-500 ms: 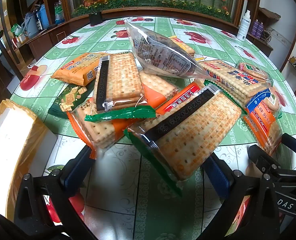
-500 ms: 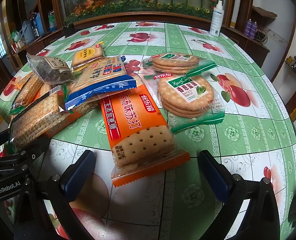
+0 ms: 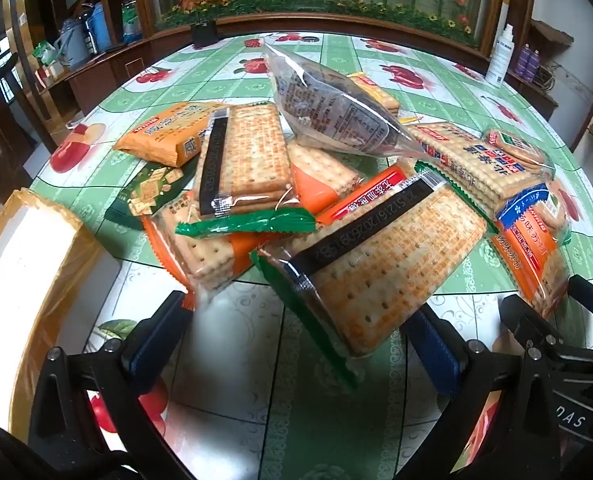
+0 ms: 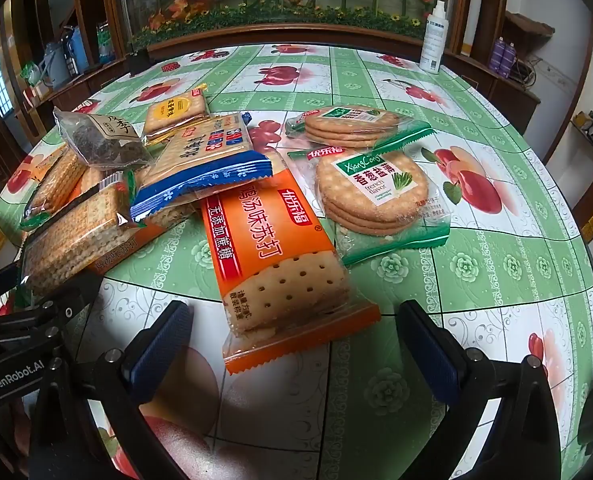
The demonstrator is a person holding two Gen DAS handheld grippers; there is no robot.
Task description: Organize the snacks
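A heap of cracker packets lies on the round table. In the left wrist view a green-edged clear cracker packet [image 3: 380, 268] lies closest, its near corner between the wide-apart fingers of my open left gripper [image 3: 296, 344], not pinched. Behind it lie an orange packet [image 3: 208, 248], another green-edged packet [image 3: 244, 160] and a clear bag of dark snack [image 3: 336, 116]. In the right wrist view an orange soda-cracker packet [image 4: 280, 264] points at my open right gripper [image 4: 292, 348], its near end just ahead of the fingers. Two round-cracker packets [image 4: 372, 188] lie to the right, a blue-edged packet [image 4: 204, 160] to the left.
A white box with tan tape [image 3: 20, 280] stands at the table's left edge. A white spray bottle [image 4: 432, 36] stands at the far right rim. The green fruit-print tablecloth [image 4: 496, 280] shows bare on the right. Wooden shelves and a flower planter ring the table. The left gripper's body [image 4: 16, 344] shows at lower left.
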